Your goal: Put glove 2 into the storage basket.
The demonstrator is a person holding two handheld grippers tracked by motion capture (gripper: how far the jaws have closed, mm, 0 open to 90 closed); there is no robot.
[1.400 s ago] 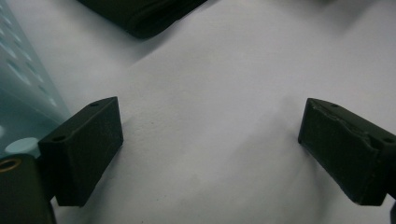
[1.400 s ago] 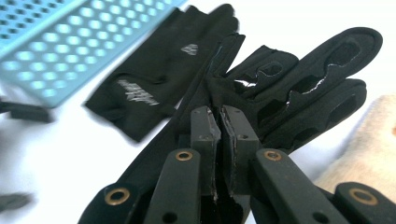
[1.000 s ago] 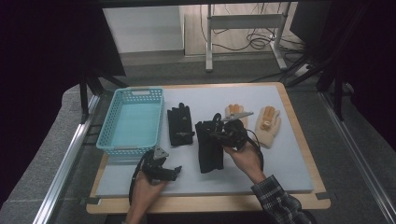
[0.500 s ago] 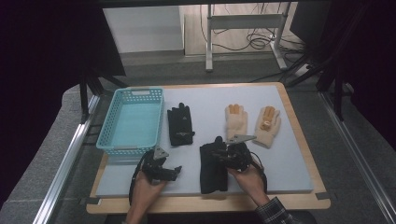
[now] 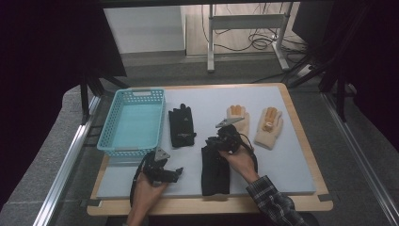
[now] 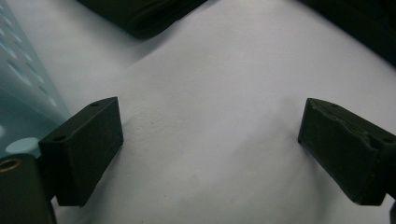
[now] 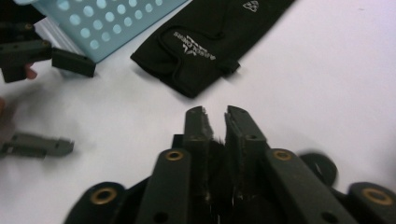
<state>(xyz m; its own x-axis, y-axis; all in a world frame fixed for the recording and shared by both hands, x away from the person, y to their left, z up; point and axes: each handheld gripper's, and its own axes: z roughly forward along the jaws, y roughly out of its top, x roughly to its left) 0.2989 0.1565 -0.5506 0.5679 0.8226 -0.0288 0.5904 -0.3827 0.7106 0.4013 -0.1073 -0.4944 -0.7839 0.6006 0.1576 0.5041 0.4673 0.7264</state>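
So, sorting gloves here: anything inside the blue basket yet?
No. The blue basket shows a bare floor; four gloves lie on the table. Its near wall hides a thin strip inside.

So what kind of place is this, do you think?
Probably a lab recording bench: a padded table laid with gloves and a basket, aluminium rails alongside, cables on the floor behind.

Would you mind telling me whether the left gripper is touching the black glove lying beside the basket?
Apart. In the left gripper view, the left gripper has its jaws spread wide over bare table, and the black glove lies well beyond the jaw tips.
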